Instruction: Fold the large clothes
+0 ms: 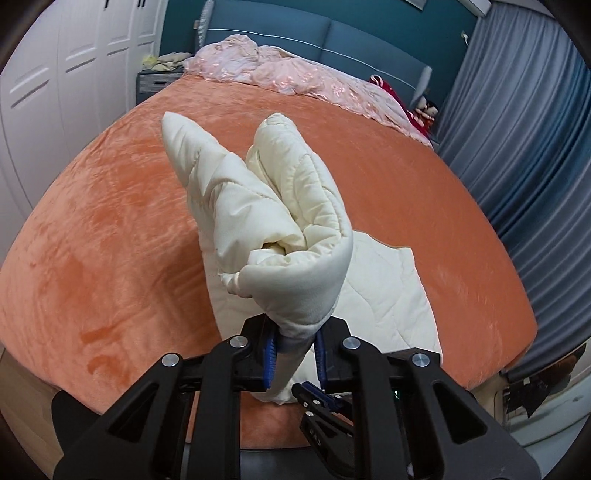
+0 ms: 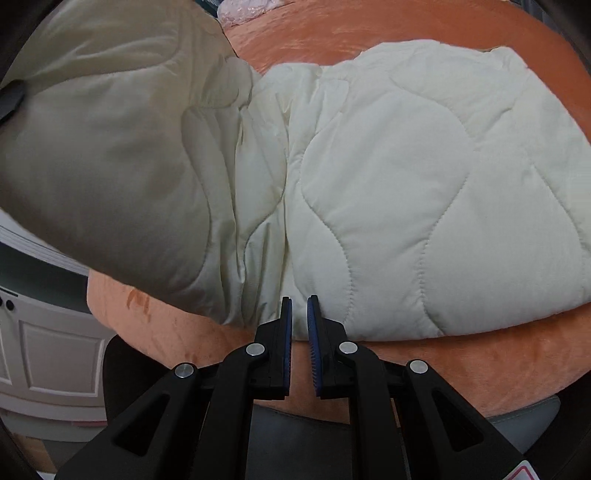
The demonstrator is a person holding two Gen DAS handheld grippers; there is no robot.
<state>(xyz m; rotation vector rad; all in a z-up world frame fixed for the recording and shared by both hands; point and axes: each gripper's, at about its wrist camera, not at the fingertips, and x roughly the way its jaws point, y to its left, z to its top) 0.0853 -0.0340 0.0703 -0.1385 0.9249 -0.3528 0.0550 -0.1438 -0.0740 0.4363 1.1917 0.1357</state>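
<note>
A cream quilted garment (image 1: 280, 206) lies on the orange bed (image 1: 110, 240). My left gripper (image 1: 294, 334) is shut on a bunched fold of it and holds that fold up off the bed, with two padded ends sticking up. In the right wrist view the raised part (image 2: 110, 147) hangs in shadow at the left, and the rest of the garment (image 2: 424, 184) lies flat. My right gripper (image 2: 300, 301) hovers at the garment's near edge, shut, with only a narrow gap and nothing between its blue pads. From the left wrist view the right gripper (image 1: 314, 397) shows just below the held fold.
A pink duvet (image 1: 280, 70) is heaped along the blue headboard (image 1: 332, 33), with red soft toys (image 1: 421, 110) at its right end. White wardrobes (image 1: 55, 74) stand to the left and grey curtains (image 1: 524, 129) to the right. A white cabinet (image 2: 48, 350) stands beside the bed.
</note>
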